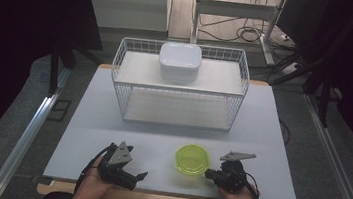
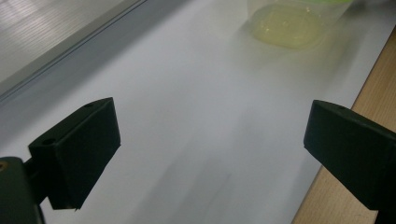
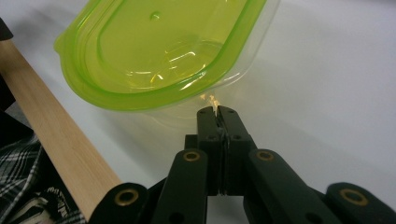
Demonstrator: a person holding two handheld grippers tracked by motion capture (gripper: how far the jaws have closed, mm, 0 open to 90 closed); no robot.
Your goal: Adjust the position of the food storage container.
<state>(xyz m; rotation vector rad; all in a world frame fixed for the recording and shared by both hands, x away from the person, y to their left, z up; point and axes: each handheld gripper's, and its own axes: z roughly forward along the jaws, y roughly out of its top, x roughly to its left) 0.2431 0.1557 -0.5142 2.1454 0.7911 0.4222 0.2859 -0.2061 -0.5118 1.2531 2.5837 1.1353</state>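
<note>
A clear round container with a yellow-green lid [image 1: 192, 159] stands near the front edge of the white table top [image 1: 111, 122]. My right gripper [image 1: 210, 174] lies just right of it, held in a hand. In the right gripper view its jaws are pressed together with nothing between them, and my right gripper [image 3: 217, 112] has its tips against the container's clear wall below the lid [image 3: 159, 51]. My left gripper [image 1: 139, 176] rests at the front left and points toward the container. My left gripper [image 2: 210, 135] stands open over bare table, with the container [image 2: 289, 28] blurred beyond it.
A white wire rack [image 1: 178, 87] stands at the back middle of the table, with a white lidded box [image 1: 179, 62] on its upper shelf. The wooden table edge [image 3: 56, 140] runs close behind both grippers. Dark floor and metal rails flank the table.
</note>
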